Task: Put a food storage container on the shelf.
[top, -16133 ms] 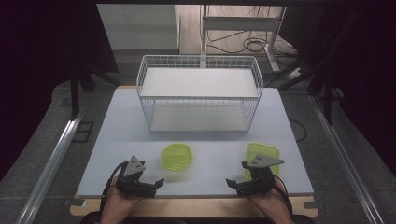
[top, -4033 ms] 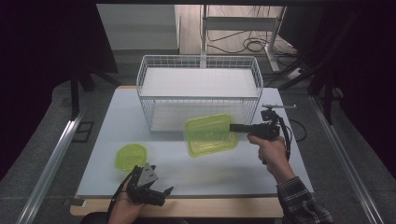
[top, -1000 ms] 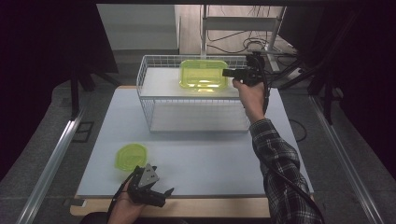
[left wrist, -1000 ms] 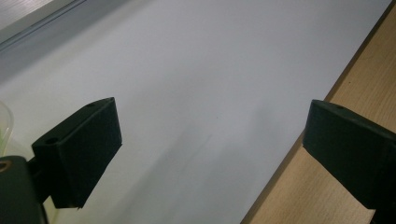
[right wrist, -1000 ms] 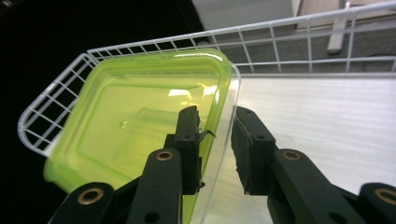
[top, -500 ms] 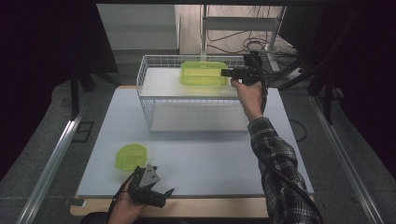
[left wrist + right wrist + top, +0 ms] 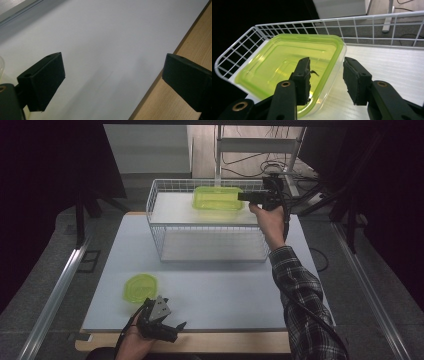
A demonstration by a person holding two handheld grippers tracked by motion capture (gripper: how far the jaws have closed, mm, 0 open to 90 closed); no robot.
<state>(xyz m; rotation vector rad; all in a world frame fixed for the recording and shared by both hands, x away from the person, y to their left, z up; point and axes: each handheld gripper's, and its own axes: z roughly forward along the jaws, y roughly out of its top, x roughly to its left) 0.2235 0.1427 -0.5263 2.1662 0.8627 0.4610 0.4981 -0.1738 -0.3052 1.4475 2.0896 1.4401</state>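
A clear green container (image 7: 217, 199) (image 7: 287, 60) lies inside the white wire basket (image 7: 210, 242) at its far side, on the white bottom. My right gripper (image 7: 242, 196) (image 7: 326, 62) reaches over the basket's right rim. Its jaws have just been opening and now straddle the container's near wall, one inside and one outside, with a gap at the outer pad. The green lid (image 7: 137, 287) rests on the table at the front left. Just in front of it, my left gripper (image 7: 175, 332) (image 7: 112, 72) stands open with nothing between its jaws, low over the table's front edge.
The white table top (image 7: 225, 290) spreads between the basket and the wooden front edge (image 7: 175, 100). The basket's wire rim (image 7: 372, 17) rises behind the container. Dark floor, cables and stands surround the table.
The right gripper has settled the green container lower into the basket, and its jaws have parted from the container's wall. The left gripper and the lid have not moved.
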